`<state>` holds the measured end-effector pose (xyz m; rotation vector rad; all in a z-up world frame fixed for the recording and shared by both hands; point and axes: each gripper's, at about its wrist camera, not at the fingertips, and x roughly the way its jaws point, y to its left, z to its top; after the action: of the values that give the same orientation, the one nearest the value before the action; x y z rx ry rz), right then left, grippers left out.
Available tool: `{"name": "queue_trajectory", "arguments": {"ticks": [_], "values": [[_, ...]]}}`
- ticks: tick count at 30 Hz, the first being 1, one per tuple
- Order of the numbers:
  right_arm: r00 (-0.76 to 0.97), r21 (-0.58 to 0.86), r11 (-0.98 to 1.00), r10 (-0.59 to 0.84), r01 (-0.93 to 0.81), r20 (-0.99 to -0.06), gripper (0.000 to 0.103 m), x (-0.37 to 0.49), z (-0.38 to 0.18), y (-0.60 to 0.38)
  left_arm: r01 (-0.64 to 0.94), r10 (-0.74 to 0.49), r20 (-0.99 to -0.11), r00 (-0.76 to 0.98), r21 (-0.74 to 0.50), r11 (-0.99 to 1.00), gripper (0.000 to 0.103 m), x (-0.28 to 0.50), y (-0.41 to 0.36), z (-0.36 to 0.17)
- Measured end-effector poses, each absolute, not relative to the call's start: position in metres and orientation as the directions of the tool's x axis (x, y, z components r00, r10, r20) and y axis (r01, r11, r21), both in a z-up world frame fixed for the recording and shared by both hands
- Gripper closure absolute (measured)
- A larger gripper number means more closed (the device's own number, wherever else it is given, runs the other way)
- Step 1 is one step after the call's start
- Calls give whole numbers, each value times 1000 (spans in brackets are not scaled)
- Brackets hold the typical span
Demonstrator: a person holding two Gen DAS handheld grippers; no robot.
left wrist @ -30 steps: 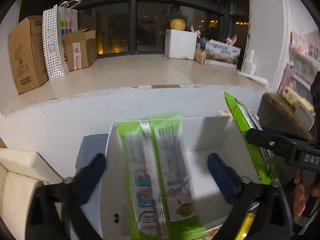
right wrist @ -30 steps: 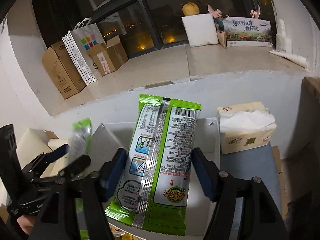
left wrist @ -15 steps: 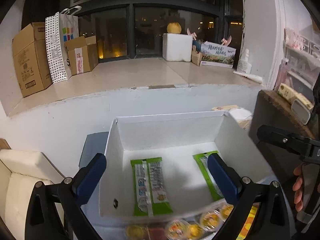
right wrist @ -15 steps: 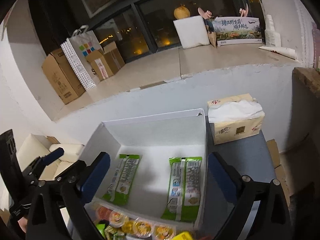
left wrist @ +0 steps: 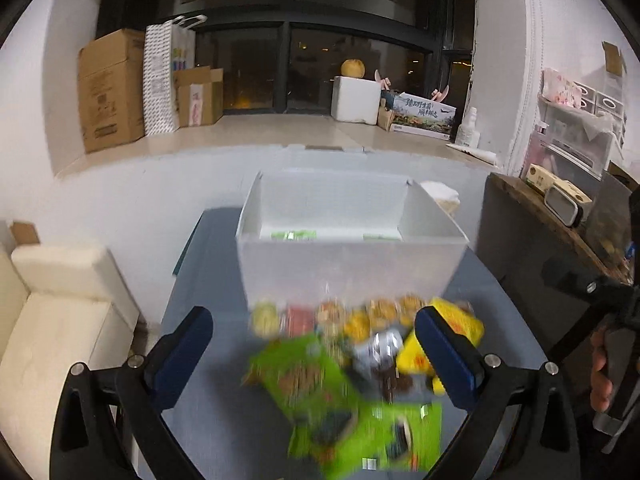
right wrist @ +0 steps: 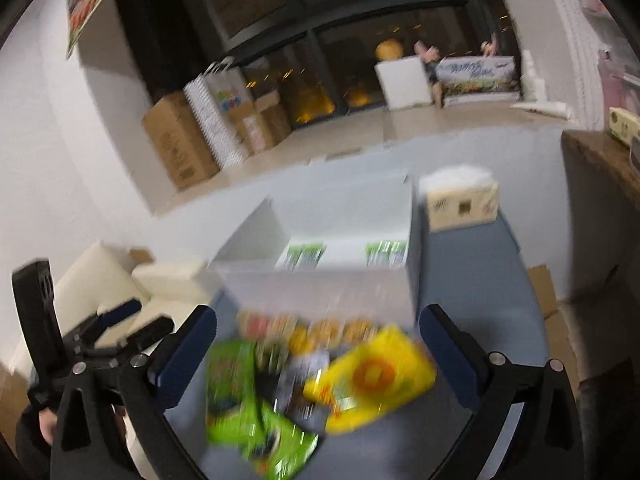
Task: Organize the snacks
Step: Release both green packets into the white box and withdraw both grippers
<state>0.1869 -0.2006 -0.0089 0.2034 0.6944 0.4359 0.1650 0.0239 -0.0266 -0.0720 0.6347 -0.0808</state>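
Observation:
A white box (left wrist: 348, 268) (right wrist: 320, 292) stands on the blue table (left wrist: 224, 420), with two green snack packets (right wrist: 304, 255) (right wrist: 386, 253) lying flat inside. A blurred pile of snacks lies in front of it: green bags (left wrist: 316, 384) (right wrist: 232, 384), a yellow bag (right wrist: 372, 376) (left wrist: 452, 328), a row of small round cups (left wrist: 360, 316). My left gripper (left wrist: 316, 356) is open and empty above the pile. My right gripper (right wrist: 320, 356) is open and empty above the pile too.
A tissue box (right wrist: 460, 200) sits right of the white box. A cream sofa (left wrist: 52, 320) is at the left, a dark wooden cabinet (left wrist: 532, 240) at the right. Cardboard boxes (left wrist: 110, 88) and a foam box (left wrist: 356, 98) stand on the window ledge.
Both grippers let go of the green packets, which now lie in the box. Both have pulled back toward me and now hang over the snack pile.

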Motion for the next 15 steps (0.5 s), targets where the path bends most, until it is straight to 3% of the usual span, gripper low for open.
{"name": "queue_trajectory", "arguments": {"ticks": [8, 15], "values": [[622, 242, 896, 435, -373, -651, 0, 140, -56, -153, -32, -18, -626, 780, -68, 997, 0, 83, 33, -47], [532, 197, 865, 448, -462, -718, 0, 152, -91, -88, -48, 7, -608, 794, -51, 998, 0, 45, 44, -42]]}}
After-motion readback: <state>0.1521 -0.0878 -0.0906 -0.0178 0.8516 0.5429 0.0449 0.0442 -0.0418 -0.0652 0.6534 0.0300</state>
